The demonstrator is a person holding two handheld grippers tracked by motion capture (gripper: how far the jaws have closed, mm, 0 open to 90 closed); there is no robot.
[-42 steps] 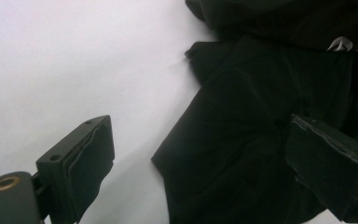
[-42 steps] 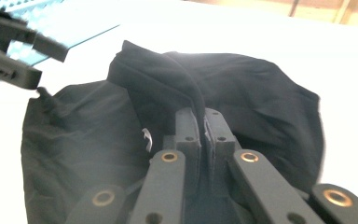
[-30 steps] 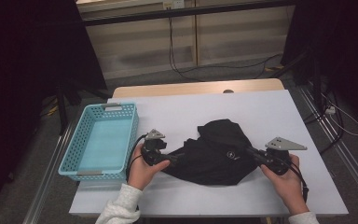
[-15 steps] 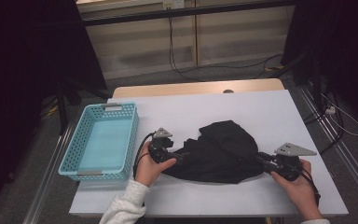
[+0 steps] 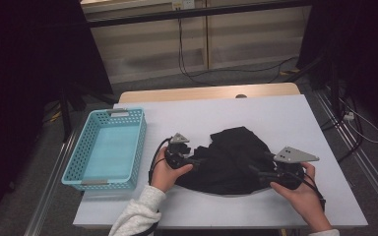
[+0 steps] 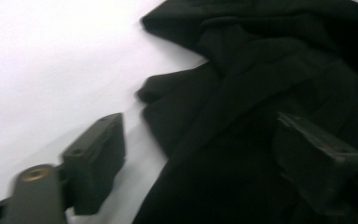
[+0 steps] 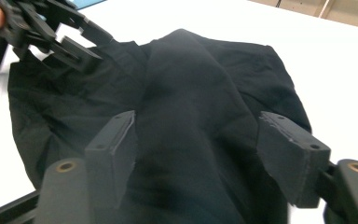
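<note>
A black garment (image 5: 231, 157) lies crumpled in the middle of the white table (image 5: 275, 113). My left gripper (image 5: 199, 160) is at its left edge; in the left gripper view (image 6: 205, 154) the jaws stand apart and have just been closing a little, with the cloth's (image 6: 261, 70) edge between them and unpressed. My right gripper (image 5: 255, 171) is at the garment's near right side. Its jaws (image 7: 200, 149) have just been opening, and the cloth (image 7: 191, 84) lies loose below and between the pads (image 7: 114, 149). The left gripper (image 7: 74, 42) also appears at the far side of the cloth.
A light blue perforated basket (image 5: 98, 182) stands on the table's left side with nothing visible in it. Bare white table stretches behind and to the right of the garment. Cables run across the floor beyond the table's far edge.
My left gripper has moved right, onto the garment's left edge. My right gripper drew the right side outward, then came back a little with its jaws now apart and the cloth released.
</note>
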